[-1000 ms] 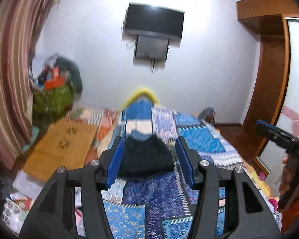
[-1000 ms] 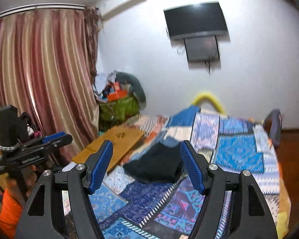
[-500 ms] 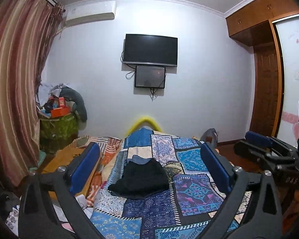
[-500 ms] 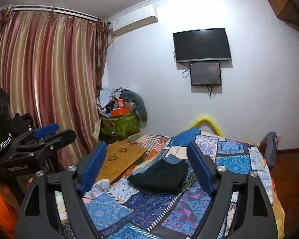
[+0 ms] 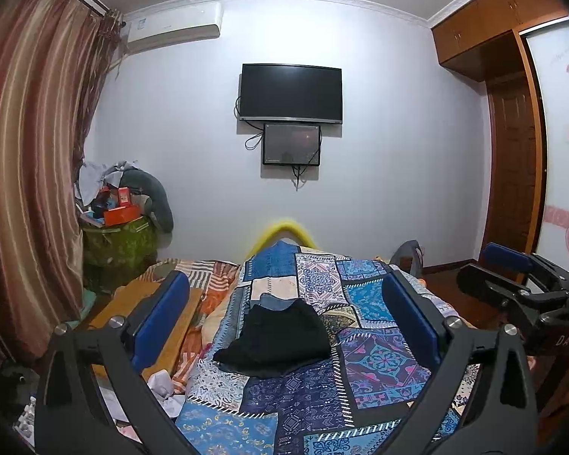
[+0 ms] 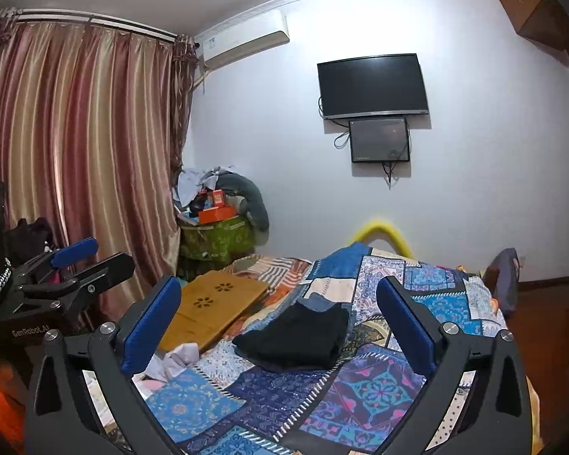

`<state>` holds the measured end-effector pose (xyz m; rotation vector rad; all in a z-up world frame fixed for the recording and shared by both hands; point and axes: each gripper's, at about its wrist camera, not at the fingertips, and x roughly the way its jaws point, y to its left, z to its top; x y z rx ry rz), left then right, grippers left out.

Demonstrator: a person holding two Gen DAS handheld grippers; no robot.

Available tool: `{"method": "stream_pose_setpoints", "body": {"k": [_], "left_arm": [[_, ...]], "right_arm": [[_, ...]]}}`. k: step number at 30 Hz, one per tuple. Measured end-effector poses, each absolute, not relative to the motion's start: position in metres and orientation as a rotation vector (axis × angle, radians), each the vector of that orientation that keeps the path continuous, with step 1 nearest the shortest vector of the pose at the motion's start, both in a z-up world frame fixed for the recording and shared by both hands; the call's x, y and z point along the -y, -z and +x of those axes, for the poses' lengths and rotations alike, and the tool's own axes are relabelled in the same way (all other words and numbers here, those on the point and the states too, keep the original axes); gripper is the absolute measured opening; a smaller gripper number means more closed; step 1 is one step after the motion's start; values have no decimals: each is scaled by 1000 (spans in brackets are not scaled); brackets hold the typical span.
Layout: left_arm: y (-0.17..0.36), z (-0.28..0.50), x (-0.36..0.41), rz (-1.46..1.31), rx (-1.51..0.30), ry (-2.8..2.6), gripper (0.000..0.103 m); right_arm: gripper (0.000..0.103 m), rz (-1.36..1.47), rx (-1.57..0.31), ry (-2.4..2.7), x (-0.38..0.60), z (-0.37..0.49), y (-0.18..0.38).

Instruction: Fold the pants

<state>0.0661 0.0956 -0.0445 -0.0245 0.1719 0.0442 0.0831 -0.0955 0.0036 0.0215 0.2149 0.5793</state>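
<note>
Black pants, one folded bundle, lie mid-bed; two tongs, left and right, hover level, spread, empty.

1. The left gripper is held above the bed, its jaws spread wide and empty.
2. Folded black pants are seen lying on the patchwork bedspread.
3. The right gripper is seen at the right edge.
</note>
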Motion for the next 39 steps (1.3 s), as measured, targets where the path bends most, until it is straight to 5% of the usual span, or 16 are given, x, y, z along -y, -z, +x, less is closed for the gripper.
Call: {"method": "stream_pose_setpoints", "body": {"k": [39], "left_arm": [[46, 67, -99, -29, -180, -16, 103]], "right_arm": [[103, 24, -240, -567, 97, 81, -10]]}}
